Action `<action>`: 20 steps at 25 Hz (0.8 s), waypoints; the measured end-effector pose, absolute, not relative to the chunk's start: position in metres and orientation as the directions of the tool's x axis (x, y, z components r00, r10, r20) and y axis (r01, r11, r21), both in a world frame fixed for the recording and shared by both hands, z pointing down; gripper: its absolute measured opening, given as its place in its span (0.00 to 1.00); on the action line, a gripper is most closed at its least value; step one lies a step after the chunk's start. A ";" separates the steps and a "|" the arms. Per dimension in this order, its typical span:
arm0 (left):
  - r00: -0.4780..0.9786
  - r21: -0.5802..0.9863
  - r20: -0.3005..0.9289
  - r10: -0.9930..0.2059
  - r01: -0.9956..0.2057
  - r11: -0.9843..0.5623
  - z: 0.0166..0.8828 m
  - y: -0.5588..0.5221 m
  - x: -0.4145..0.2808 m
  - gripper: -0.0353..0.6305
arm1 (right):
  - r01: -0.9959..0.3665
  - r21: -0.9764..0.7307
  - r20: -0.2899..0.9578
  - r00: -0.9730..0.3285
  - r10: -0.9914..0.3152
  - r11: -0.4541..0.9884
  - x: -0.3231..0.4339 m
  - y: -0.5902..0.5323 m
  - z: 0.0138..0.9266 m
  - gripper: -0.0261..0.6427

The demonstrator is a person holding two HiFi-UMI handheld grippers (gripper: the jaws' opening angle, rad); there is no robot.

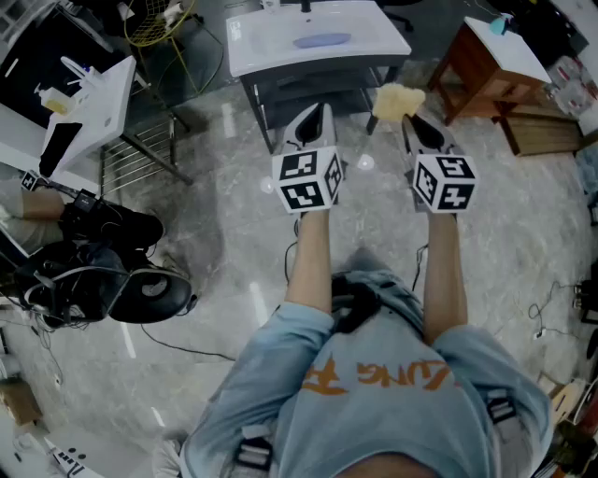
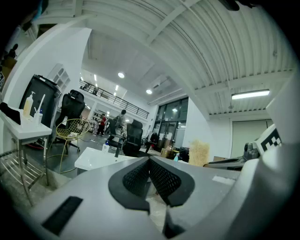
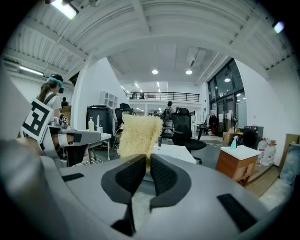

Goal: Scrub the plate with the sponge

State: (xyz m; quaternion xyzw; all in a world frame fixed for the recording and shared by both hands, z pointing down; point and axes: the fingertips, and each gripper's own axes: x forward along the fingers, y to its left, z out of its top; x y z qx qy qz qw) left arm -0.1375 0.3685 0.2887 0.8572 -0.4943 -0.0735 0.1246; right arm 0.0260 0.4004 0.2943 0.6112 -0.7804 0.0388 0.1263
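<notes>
Both grippers are held side by side at chest height, short of a white basin stand [image 1: 280,51]. A bluish plate [image 1: 322,40] lies in the basin. My right gripper [image 1: 408,117] is shut on a yellow fibrous sponge [image 1: 397,101]. In the right gripper view the sponge [image 3: 138,136] sticks up from between the closed pads of the gripper [image 3: 147,161]. My left gripper [image 1: 318,110] is shut with nothing in it, and its pads meet in the left gripper view [image 2: 150,161]. That view also shows the sponge [image 2: 199,152] to the right.
A wooden side table [image 1: 495,65] stands right of the basin. To the left are a white stand with bottles [image 1: 89,98], a yellow wire chair [image 1: 159,23] and a black office chair [image 1: 131,280]. Cables lie on the glossy floor. People walk far behind.
</notes>
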 end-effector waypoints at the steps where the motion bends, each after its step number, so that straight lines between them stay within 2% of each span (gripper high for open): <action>1: 0.491 0.286 0.001 -0.871 -0.835 -0.471 0.289 0.368 -0.141 0.06 | -0.960 0.093 0.246 -0.233 -0.941 0.262 0.023 0.400 0.295 0.09; 15: 0.446 0.308 -0.004 -0.895 -0.851 -0.425 0.282 0.329 -0.169 0.06 | -0.960 0.089 0.179 -0.248 -0.952 0.267 0.006 0.371 0.272 0.09; 20: 0.415 0.375 -0.051 -0.908 -0.835 -0.403 0.281 0.310 -0.174 0.06 | -0.966 0.061 0.178 -0.239 -0.955 0.253 0.019 0.351 0.275 0.09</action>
